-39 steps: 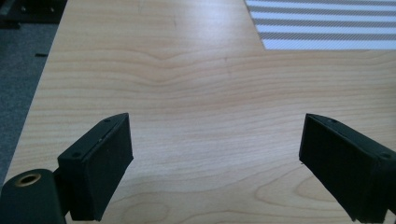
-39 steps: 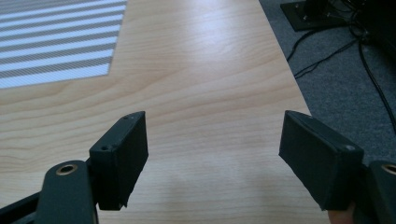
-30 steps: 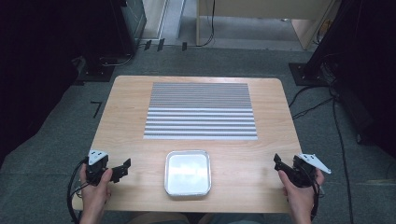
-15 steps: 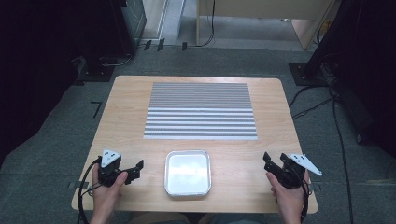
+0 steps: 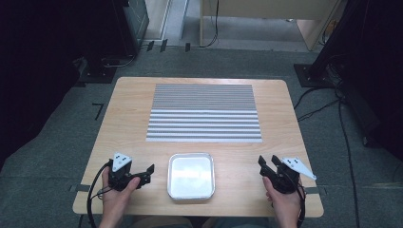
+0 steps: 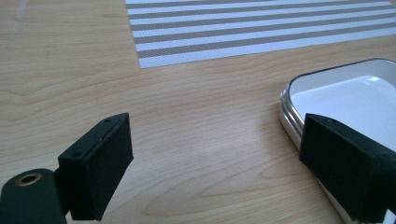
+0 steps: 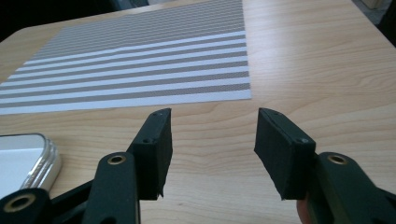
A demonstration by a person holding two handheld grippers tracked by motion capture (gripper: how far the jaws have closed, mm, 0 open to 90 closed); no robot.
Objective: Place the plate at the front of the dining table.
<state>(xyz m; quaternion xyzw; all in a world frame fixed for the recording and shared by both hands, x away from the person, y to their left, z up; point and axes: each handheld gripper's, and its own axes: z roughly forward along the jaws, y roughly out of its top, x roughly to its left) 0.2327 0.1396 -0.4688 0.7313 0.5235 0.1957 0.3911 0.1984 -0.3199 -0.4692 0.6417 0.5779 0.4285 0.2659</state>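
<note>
Tray (image 5: pixel 191 175) of shiny metal, empty, sits on the wooden table (image 5: pixel 285 109) near its front edge just below the striped placemat (image 5: pixel 204 113), between the left gripper (image 5: pixel 146 172), jaws wide apart on nothing, and the right gripper (image 5: pixel 267 163), whose empty jaws have just been closing to about half open.

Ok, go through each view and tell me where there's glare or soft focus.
High view: the tray floor glares white and the room edges fall dark. Left gripper view: a bright patch on the tray, and the near pads look soft. Right gripper view: a shine runs along the tray rim, while the striped mat stays crisp.
</note>
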